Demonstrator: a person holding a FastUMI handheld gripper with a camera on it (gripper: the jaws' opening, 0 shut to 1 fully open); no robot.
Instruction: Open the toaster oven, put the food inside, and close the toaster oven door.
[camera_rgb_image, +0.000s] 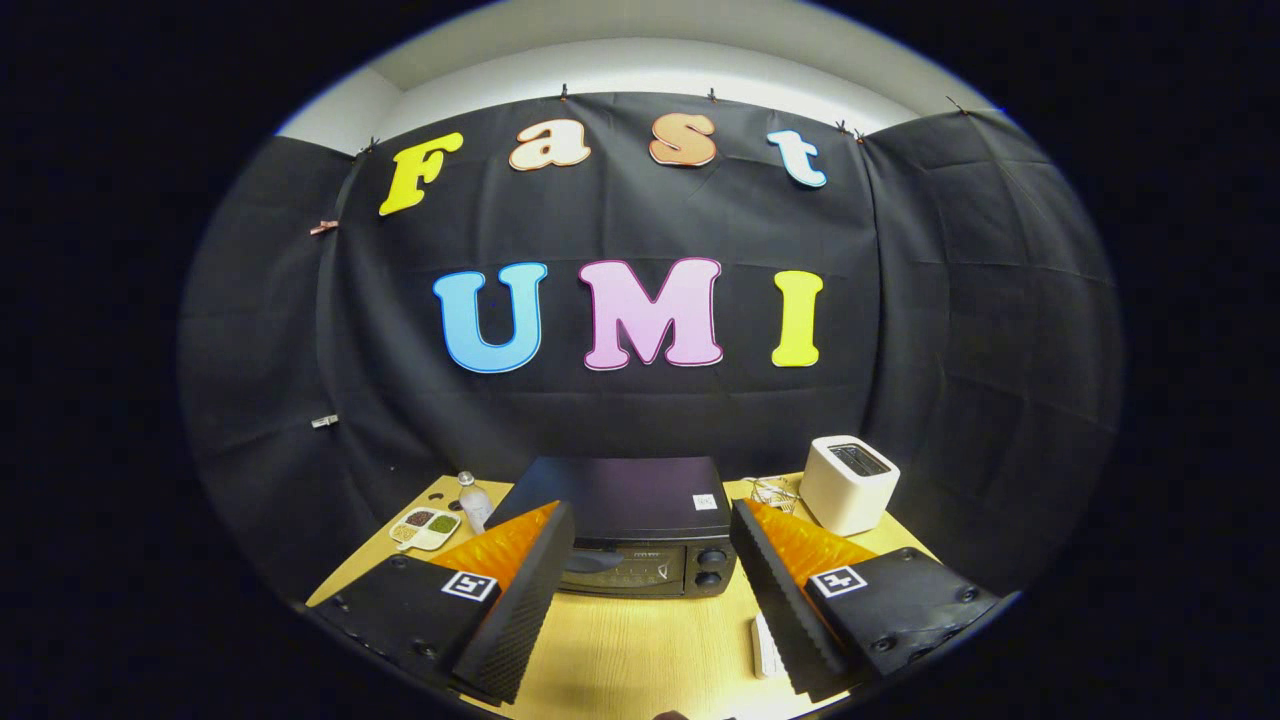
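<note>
A: Going left to right, what have we got?

B: At the far left of the desk (640, 650) we see a compartment tray (424, 529) with bits of food, and a small bottle (474, 501) just beside it. In the middle stands the toaster oven (630, 530), beyond our fingers (545, 580). To the right, a white toaster (848, 483). Near the right finger lies a small white thing (765, 648) we can't identify.

A: Our gripper (650, 560)?

B: Spread wide, holding nothing.

A: How far along?

B: The door looks shut. That fits a stage before opening, or after closing; we can't see inside.

A: Which way does it face?

B: Its door and knobs face us; its long axis runs left to right.
</note>
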